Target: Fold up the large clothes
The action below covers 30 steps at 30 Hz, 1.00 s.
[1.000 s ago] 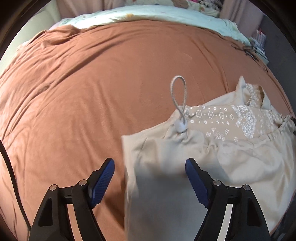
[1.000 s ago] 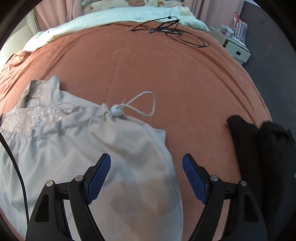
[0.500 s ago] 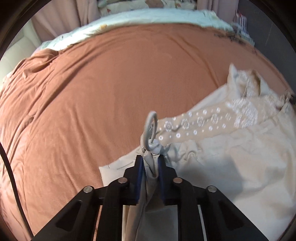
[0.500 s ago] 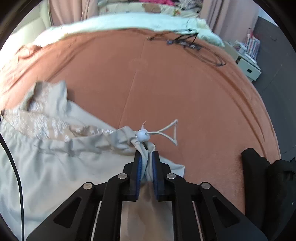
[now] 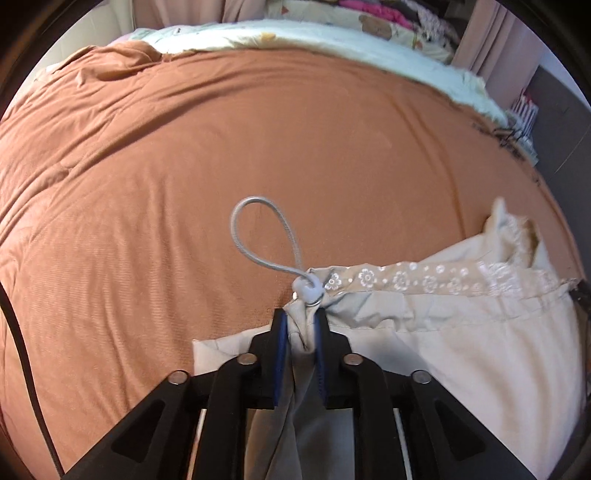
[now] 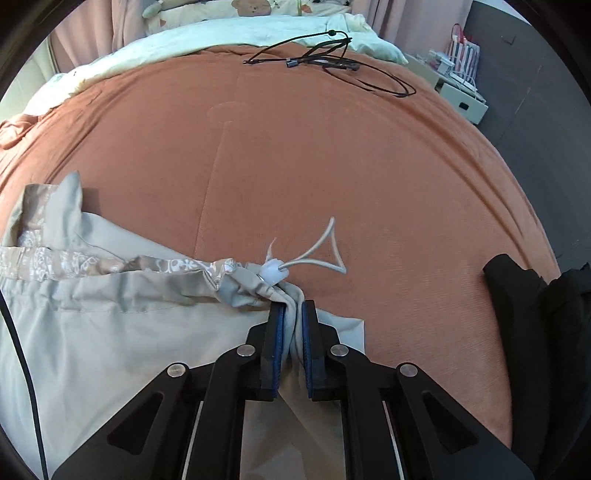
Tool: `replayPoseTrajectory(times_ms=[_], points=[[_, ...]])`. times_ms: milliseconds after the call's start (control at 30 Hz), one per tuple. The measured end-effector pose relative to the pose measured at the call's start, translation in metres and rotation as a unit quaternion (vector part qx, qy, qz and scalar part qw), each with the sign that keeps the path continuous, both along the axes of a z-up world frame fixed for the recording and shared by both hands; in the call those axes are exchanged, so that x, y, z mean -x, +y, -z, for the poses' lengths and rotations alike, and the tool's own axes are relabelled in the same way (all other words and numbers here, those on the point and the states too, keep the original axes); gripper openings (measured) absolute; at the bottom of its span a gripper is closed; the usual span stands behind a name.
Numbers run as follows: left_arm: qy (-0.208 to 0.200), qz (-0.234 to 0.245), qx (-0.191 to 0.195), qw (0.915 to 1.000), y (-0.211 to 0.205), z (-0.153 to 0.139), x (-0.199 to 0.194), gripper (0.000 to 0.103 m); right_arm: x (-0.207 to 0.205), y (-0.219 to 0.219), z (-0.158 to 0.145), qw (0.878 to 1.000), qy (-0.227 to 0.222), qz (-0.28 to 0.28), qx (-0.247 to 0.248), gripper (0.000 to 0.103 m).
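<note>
Garment (image 5: pixel 461 354), black clothes (image 6: pixel 535 295) right view only

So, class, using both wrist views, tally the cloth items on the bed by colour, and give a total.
Beige: 1, the beige garment, clamped by the left gripper and the right gripper.
Black: 1, the black clothing.
Rust-orange: 1, the bedspread.
Pale: 1, the pale quilt.
Total: 4

Ahead of both grippers the orange bedspread (image 5: pixel 258 147) lies open. Black cables (image 6: pixel 332 62) cross its far edge. Dark clothing (image 6: pixel 524 295) blocks the right side.
</note>
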<state>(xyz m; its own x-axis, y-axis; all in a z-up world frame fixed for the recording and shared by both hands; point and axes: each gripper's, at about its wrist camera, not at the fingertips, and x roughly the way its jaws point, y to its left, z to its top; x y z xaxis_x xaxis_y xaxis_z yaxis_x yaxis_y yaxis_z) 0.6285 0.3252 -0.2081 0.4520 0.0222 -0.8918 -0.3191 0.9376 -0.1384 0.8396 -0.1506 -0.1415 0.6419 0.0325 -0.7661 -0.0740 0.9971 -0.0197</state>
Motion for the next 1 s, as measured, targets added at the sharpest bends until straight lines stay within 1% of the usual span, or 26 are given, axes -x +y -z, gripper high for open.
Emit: replayPoseTrajectory(times_ms=[33,67,100,133,167,200,233,267,367,467,567,600,733,800,867,933,1000], points=[[0.003,-0.003,-0.003,1.0,0.001,0.001,0.0,0.027,-0.001,0.0,-0.002,1.0,0.001,-0.001,-0.002,0.009],[0.001,-0.007,-0.005,1.0,0.003,0.0,0.0,0.035,0.0,-0.001,-0.005,1.0,0.001,-0.003,-0.007,0.01],[0.002,-0.013,-0.008,0.9999,0.005,-0.003,0.001,0.041,0.004,-0.002,-0.008,1.0,0.002,-0.003,-0.015,0.016],[0.001,-0.019,-0.01,0.9998,0.007,-0.007,0.004,0.05,0.007,-0.006,-0.012,1.0,0.0,-0.006,-0.03,0.028],[-0.002,-0.023,-0.006,0.9997,0.009,-0.009,0.007,0.054,0.012,-0.009,-0.016,0.999,-0.003,-0.009,-0.039,0.039],[-0.008,-0.028,0.001,0.9996,0.013,-0.015,0.013,0.054,0.018,-0.014,-0.022,0.999,-0.011,-0.01,-0.051,0.061],[-0.012,-0.031,0.006,0.9994,0.017,-0.018,0.018,0.055,0.026,-0.018,-0.029,0.998,-0.02,-0.01,-0.056,0.067],[-0.015,-0.034,0.011,0.9992,0.021,-0.021,0.023,0.056,0.035,-0.023,-0.035,0.998,-0.03,-0.009,-0.06,0.067],[-0.02,-0.04,0.016,0.9989,0.026,-0.032,0.043,0.056,0.062,-0.029,-0.045,0.996,-0.039,-0.024,-0.077,0.067],[-0.02,-0.035,0.021,0.999,0.025,-0.039,0.064,0.056,0.091,-0.023,-0.05,0.996,-0.048,-0.031,-0.074,0.067],[-0.026,-0.033,0.036,0.9985,0.02,-0.045,0.087,0.056,0.125,-0.012,-0.058,0.993,-0.052,-0.051,-0.097,0.067],[-0.027,-0.031,0.041,0.9983,0.018,-0.047,0.095,0.056,0.135,-0.008,-0.06,0.992,-0.055,-0.058,-0.098,0.066],[-0.033,-0.027,0.053,0.9977,0.007,-0.055,0.129,0.056,0.173,0.006,-0.064,0.989,-0.05,-0.084,-0.111,0.057],[-0.034,-0.028,0.06,0.9972,0.002,-0.057,0.144,0.056,0.192,0.016,-0.064,0.988,-0.047,-0.097,-0.113,0.055],[-0.035,-0.03,0.066,0.9968,-0.001,-0.059,0.16,0.056,0.206,0.024,-0.065,0.987,-0.042,-0.105,-0.117,0.051],[-0.034,-0.036,0.072,0.9962,-0.005,-0.059,0.177,0.056,0.218,0.033,-0.06,0.985,-0.027,-0.115,-0.127,0.04],[-0.034,-0.042,0.077,0.9955,-0.007,-0.059,0.191,0.056,0.228,0.041,-0.056,0.983,-0.019,-0.122,-0.133,0.039]])
